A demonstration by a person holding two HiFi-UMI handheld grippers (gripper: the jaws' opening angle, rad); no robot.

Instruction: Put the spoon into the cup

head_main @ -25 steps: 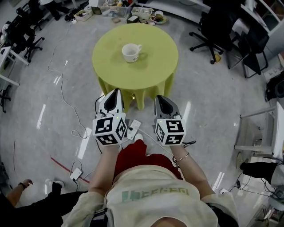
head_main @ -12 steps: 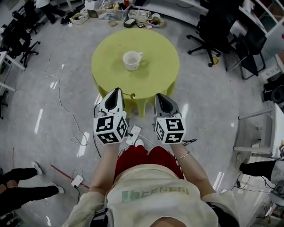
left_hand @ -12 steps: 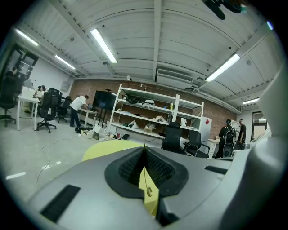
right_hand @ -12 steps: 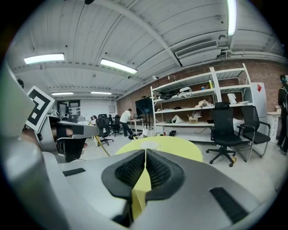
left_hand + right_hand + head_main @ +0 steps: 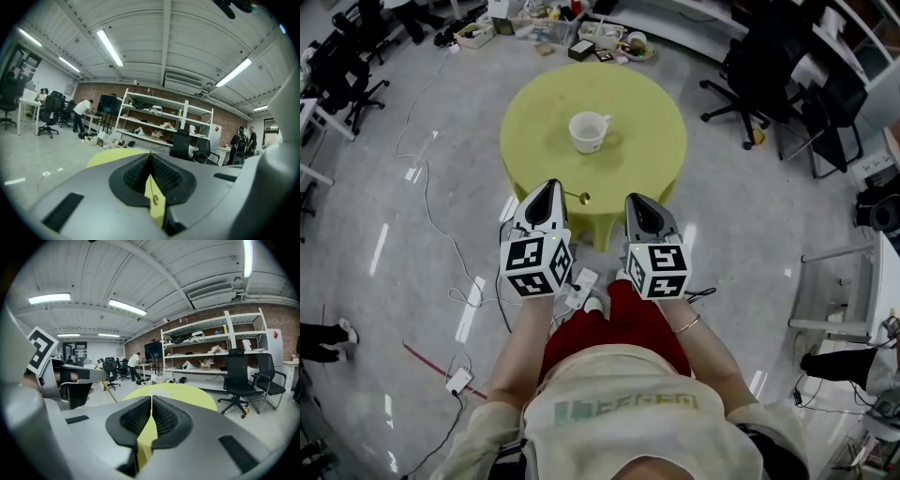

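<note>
A white cup (image 5: 589,131) with its handle to the right stands near the middle of a round yellow-green table (image 5: 637,159). My left gripper (image 5: 547,186) hangs in front of the table's near edge, shut on a thin golden spoon (image 5: 579,198) that sticks out to its right. In the right gripper view the spoon (image 5: 110,392) shows as a slanted yellow rod beside the left gripper. My right gripper (image 5: 637,199) is level with the left one, shut and empty. Both gripper views show closed jaws with the table (image 5: 110,157) beyond them; the cup is hidden there.
Cables and a white power strip (image 5: 581,286) lie on the floor by my feet. Black office chairs (image 5: 769,80) stand to the right of the table, and boxes and clutter (image 5: 581,28) lie behind it. Shelving (image 5: 213,352) lines the far wall.
I have stepped nearer to the table, so it and the cup sit lower in the head view. Both grippers kept their pose. A person at lower left has moved mostly out of frame.
</note>
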